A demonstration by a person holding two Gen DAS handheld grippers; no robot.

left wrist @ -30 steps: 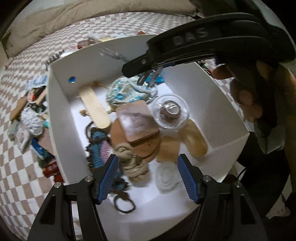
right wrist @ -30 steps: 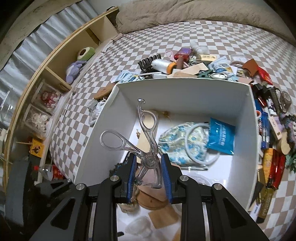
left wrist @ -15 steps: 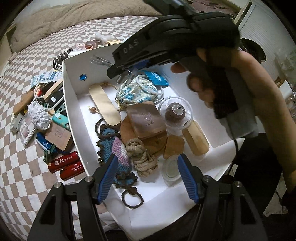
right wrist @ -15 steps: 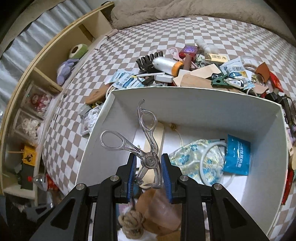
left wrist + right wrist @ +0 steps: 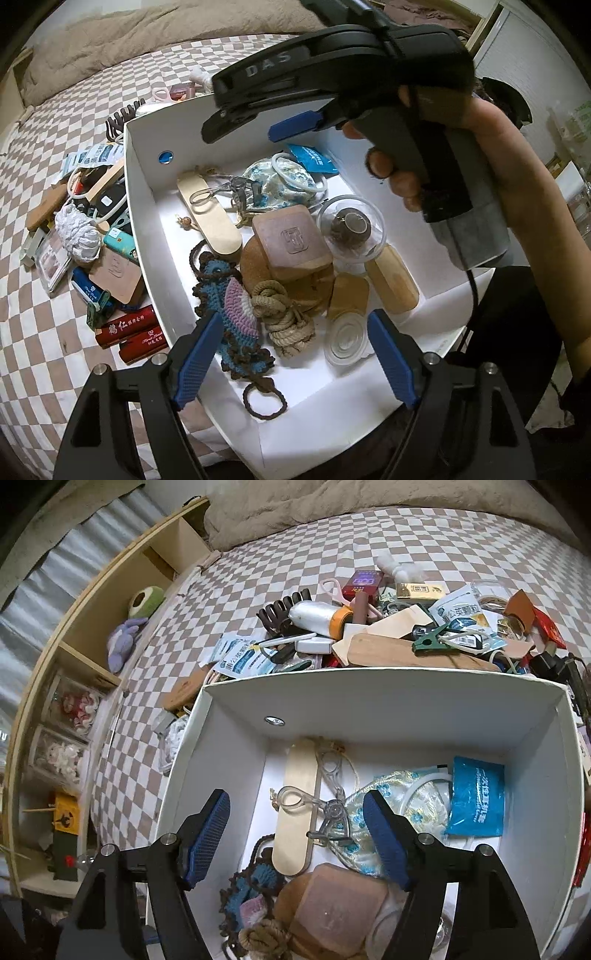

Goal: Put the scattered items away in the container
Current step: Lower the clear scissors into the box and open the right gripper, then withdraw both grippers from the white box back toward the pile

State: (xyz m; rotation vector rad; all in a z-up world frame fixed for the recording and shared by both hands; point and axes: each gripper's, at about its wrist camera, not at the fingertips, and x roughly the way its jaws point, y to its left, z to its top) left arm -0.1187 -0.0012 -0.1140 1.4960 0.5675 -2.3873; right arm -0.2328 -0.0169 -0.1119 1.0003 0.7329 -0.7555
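Our right tongs (image 5: 295,834) and left tongs (image 5: 291,356) gape empty; clear plastic scissors (image 5: 327,805) lie across the pale wooden paddle (image 5: 295,816) in the white box (image 5: 384,698).

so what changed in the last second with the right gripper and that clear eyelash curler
The right gripper opened and let go of the clear eyelash curler, which dropped into the white box and now lies across the wooden board beside the floral pouch. The left gripper stayed open over the box's near end, holding nothing.
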